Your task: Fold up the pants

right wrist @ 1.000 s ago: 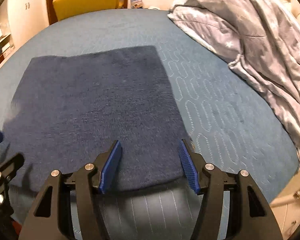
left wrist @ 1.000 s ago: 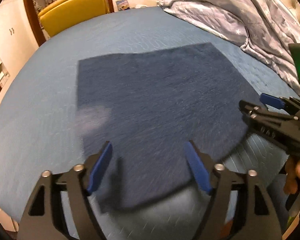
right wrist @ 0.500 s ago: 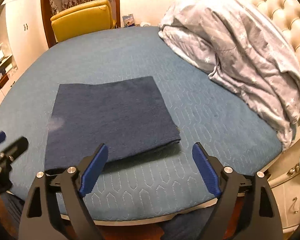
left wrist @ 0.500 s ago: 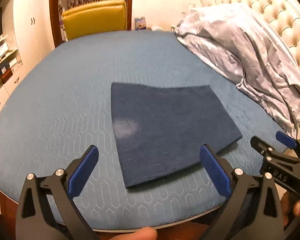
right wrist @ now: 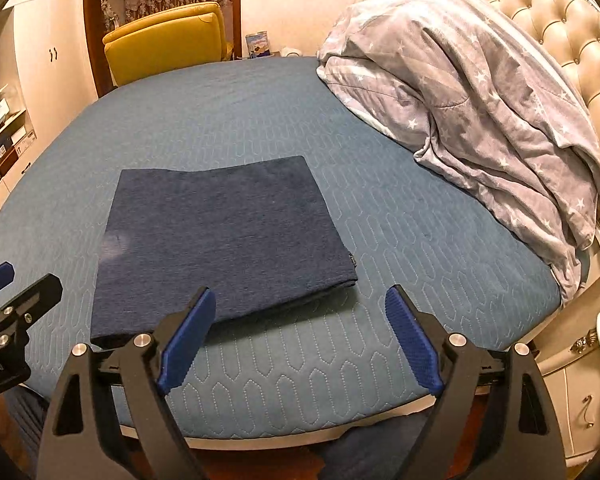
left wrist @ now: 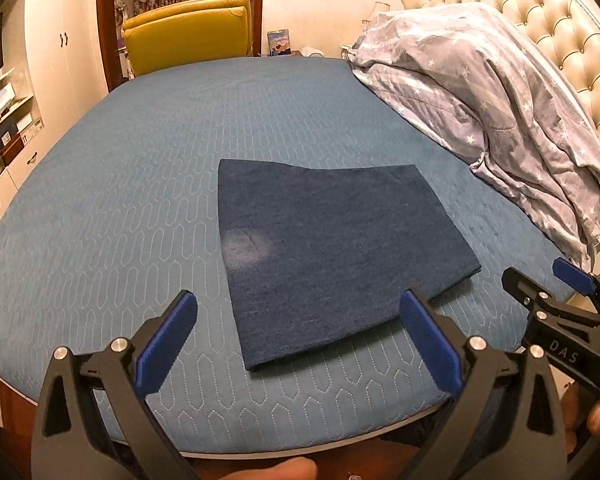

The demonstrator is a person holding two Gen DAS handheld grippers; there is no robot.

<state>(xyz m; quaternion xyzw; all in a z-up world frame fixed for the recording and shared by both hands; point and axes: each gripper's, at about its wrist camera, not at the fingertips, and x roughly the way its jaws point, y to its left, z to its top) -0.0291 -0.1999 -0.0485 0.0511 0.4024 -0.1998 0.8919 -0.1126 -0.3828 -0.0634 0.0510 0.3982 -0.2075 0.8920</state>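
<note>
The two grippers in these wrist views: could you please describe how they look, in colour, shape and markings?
Both the left gripper and the right gripper have matte black angular frames with triangular cut-outs and silver bolts. Each finger carries a long blue ribbed pad. White lettering reading DAS shows on the right gripper's body in the left wrist view. No cables or sleeves are visible.
</note>
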